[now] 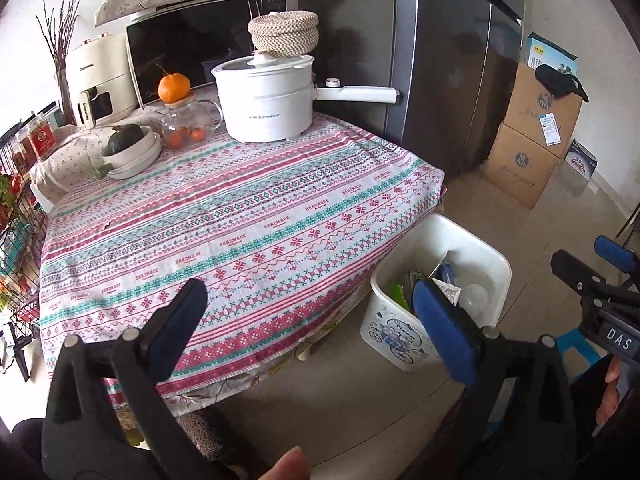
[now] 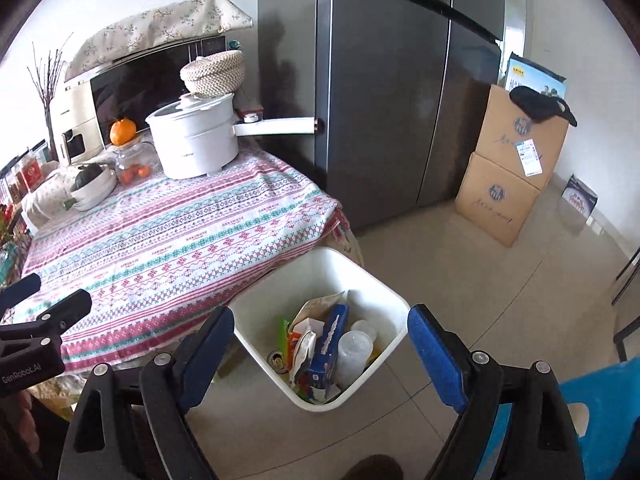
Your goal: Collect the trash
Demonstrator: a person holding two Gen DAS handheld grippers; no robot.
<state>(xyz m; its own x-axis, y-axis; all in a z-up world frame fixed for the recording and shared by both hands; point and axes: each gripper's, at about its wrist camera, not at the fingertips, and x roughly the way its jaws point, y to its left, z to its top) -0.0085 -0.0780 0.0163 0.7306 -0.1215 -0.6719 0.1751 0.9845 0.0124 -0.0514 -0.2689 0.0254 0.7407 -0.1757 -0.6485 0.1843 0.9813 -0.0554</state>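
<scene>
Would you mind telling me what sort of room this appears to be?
Most likely a home kitchen or dining corner: a tall fridge, a microwave and a white cooking pot on a cloth-covered table.

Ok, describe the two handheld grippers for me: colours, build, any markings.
Both are black plastic with bolted, hinged arms and two flat fingers faced with blue foam pads. The left gripper carries white lettering "GenRobot.AI" on its body, read in the right wrist view; the right gripper has a "DAS" label, read in the left wrist view.
</scene>
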